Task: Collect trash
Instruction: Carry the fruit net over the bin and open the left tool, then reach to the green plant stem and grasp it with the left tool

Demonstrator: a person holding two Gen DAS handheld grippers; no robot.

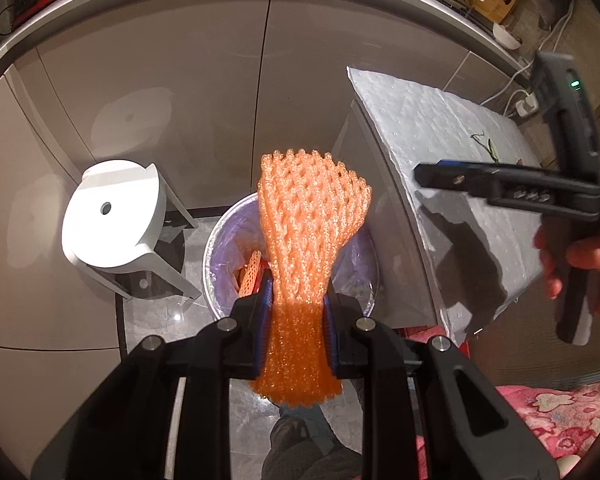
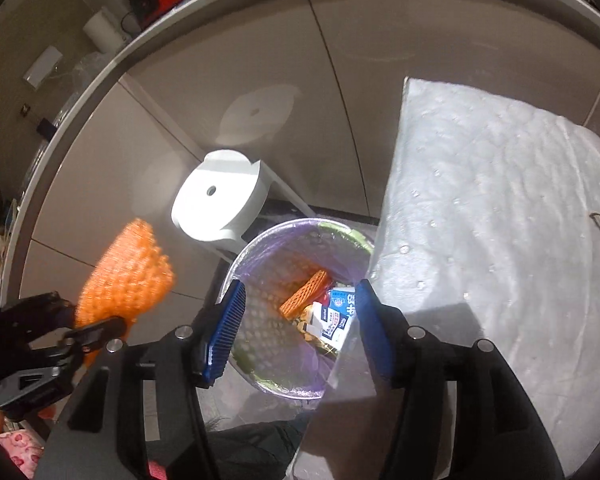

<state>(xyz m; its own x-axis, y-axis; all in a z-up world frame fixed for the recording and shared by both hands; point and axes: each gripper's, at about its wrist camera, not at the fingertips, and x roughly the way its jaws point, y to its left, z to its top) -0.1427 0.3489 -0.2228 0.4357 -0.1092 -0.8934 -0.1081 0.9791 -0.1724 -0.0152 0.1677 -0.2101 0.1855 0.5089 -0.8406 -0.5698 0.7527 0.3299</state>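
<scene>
An orange net (image 1: 300, 248) is pinched by the left gripper (image 1: 296, 320) above the bin (image 2: 300, 304); the right gripper (image 2: 300, 336) is held spread, empty.

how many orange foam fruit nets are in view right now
2. One orange foam mesh net is clamped in the left gripper, held above the purple-lined round trash bin. A second orange net lies inside the bin among other trash; more could be buried underneath.

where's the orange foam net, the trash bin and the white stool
orange foam net (image 1: 312, 216): left wrist view, middle of the mesh.
trash bin (image 2: 260, 242): right wrist view, far-left rim.
white stool (image 1: 112, 212): left wrist view, seat top.
</scene>
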